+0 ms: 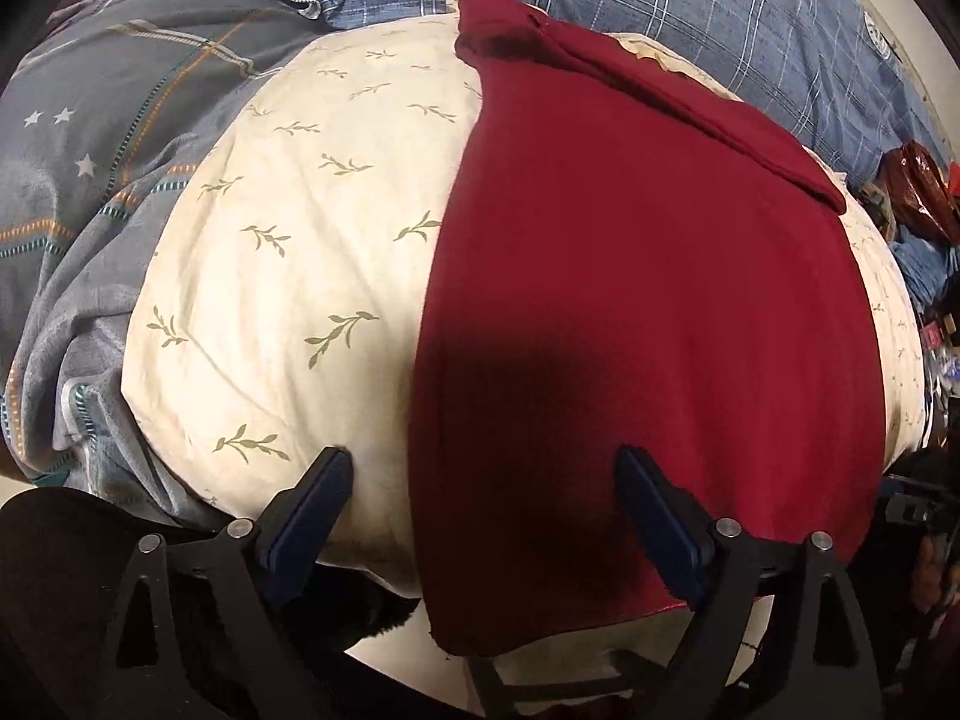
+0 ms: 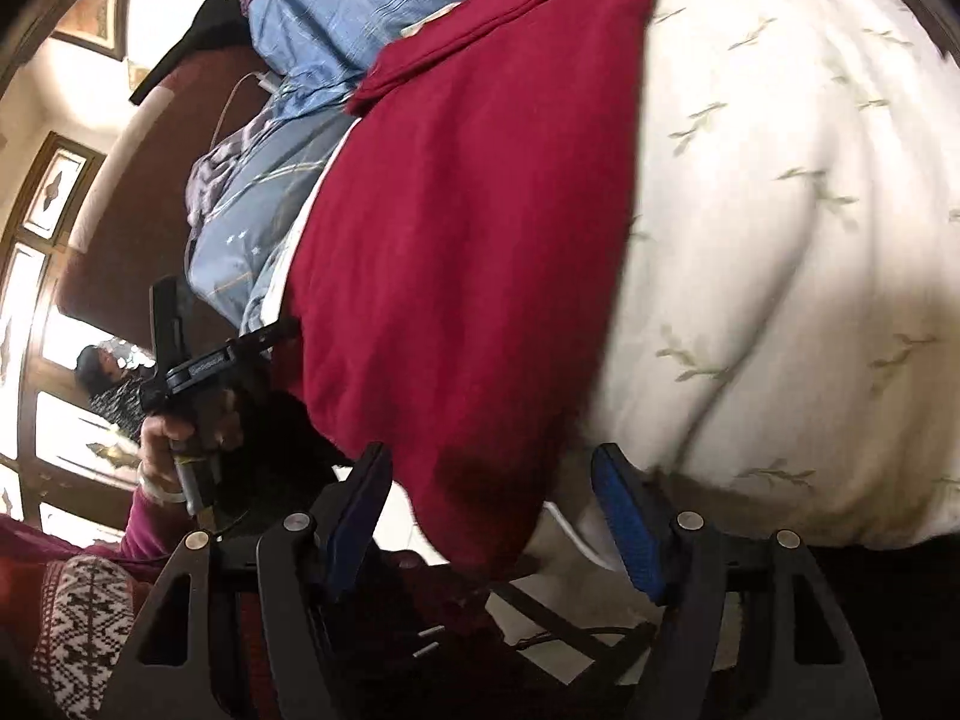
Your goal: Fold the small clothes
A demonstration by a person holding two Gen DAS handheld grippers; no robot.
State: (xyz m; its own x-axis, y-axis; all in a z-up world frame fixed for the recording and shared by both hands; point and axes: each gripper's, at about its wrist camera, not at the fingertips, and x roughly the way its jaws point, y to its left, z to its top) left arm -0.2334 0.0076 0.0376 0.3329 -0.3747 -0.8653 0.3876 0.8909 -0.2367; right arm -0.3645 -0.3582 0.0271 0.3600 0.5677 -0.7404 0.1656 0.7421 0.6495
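A dark red garment lies spread flat on a cream leaf-print pillow, with a folded strip along its far edge. My left gripper is open and empty, its jaws astride the garment's near left edge. In the right wrist view the same garment hangs over the cream pillow. My right gripper is open and empty, its jaws on either side of the garment's near corner. The left gripper and the hand that holds it also show there at the left.
A grey star-and-stripe quilt lies left of the pillow. A blue plaid sheet lies behind it. Cluttered items sit at the far right. A dark wooden headboard and a window are at the left in the right wrist view.
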